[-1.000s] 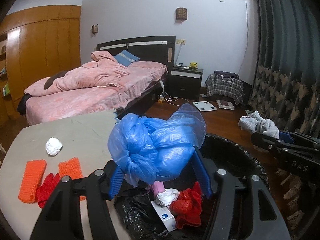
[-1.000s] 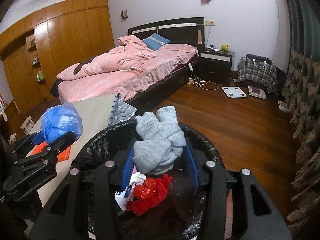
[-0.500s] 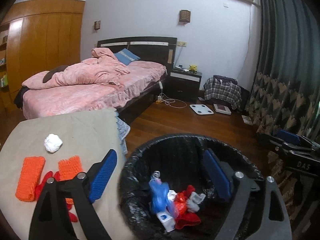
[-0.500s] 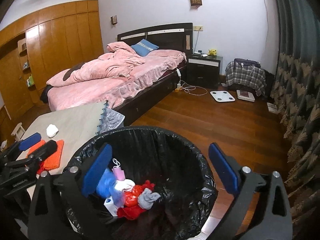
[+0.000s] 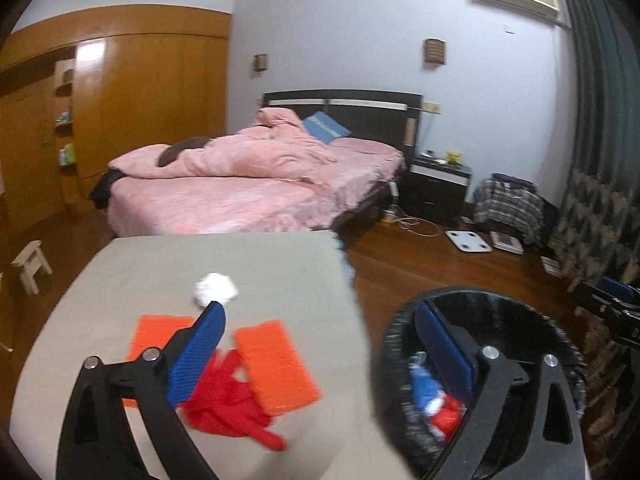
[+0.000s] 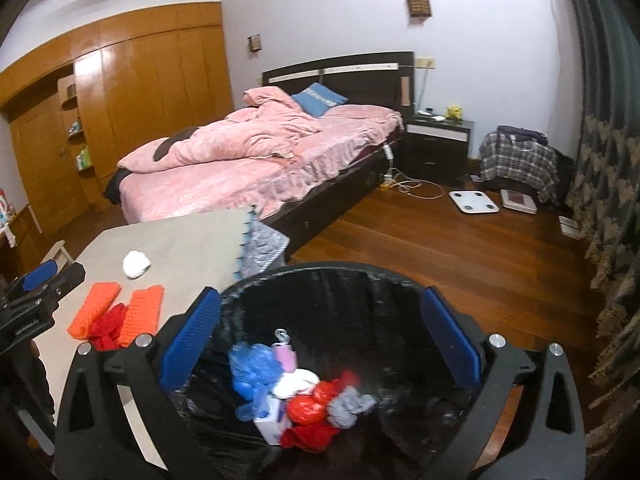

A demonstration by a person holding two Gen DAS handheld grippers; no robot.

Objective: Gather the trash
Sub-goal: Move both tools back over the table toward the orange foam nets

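The black-lined trash bin [image 6: 320,276] holds the blue plastic bag [image 6: 252,376], a grey sock [image 6: 350,404], red scraps and a small white box. My right gripper [image 6: 320,332] is open and empty above the bin. My left gripper [image 5: 320,344] is open and empty over the grey table [image 5: 260,256], beside the bin [image 5: 404,332]. On the table lie a white crumpled paper ball [image 5: 216,289], two orange knitted pieces [image 5: 276,364] and a red cloth [image 5: 228,404]. The left gripper also shows in the right wrist view [image 6: 40,284].
A pink bed [image 6: 256,160] stands behind the table. A dark nightstand [image 6: 436,140], a white scale [image 6: 474,201] and a plaid-covered stool [image 6: 518,160] are on the wood floor. Patterned curtains [image 6: 608,200] hang on the right. A small white stool [image 5: 30,264] stands left.
Both grippers opened and dropped the blue bag and the grey sock into the bin. The left gripper then swung left over the table; the right stays above the bin.
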